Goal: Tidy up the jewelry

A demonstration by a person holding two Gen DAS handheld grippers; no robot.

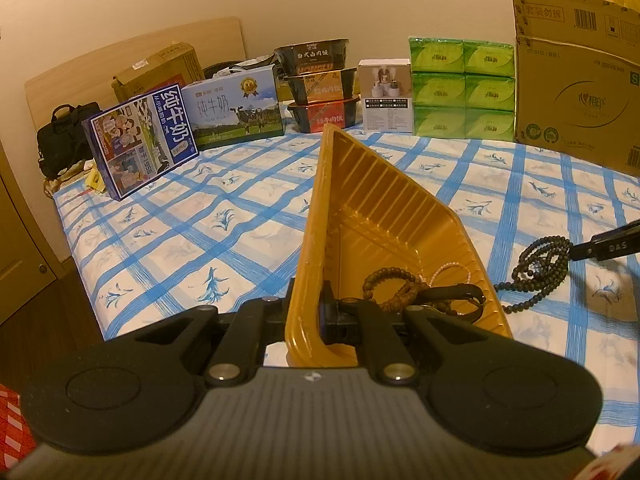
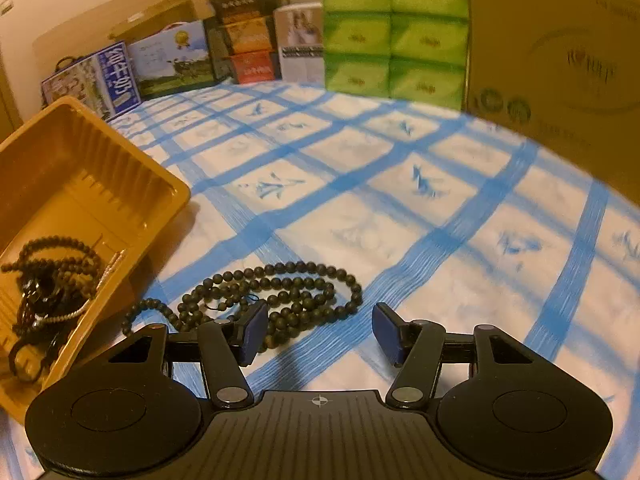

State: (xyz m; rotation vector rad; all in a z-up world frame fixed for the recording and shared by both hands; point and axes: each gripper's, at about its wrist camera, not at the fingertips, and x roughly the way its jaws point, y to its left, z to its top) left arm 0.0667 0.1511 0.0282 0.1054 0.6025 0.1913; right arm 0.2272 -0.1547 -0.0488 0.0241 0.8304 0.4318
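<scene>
Tilted yellow tray (image 1: 384, 216) with brown bead bracelets (image 1: 394, 286) inside.

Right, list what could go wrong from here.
1. The left gripper holds the yellow tray tilted by one wall; the wooden bead bracelets and pearl strand inside could slide out.
2. The black bead necklace lies in loose coils on the checked sheet; the open right gripper may catch only one loop, leaving the rest trailing.

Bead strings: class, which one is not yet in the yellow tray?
The long dark bead necklace, coiled on the blue-checked sheet beside the yellow tray; the brown beads and pearl strand lie inside.
</scene>
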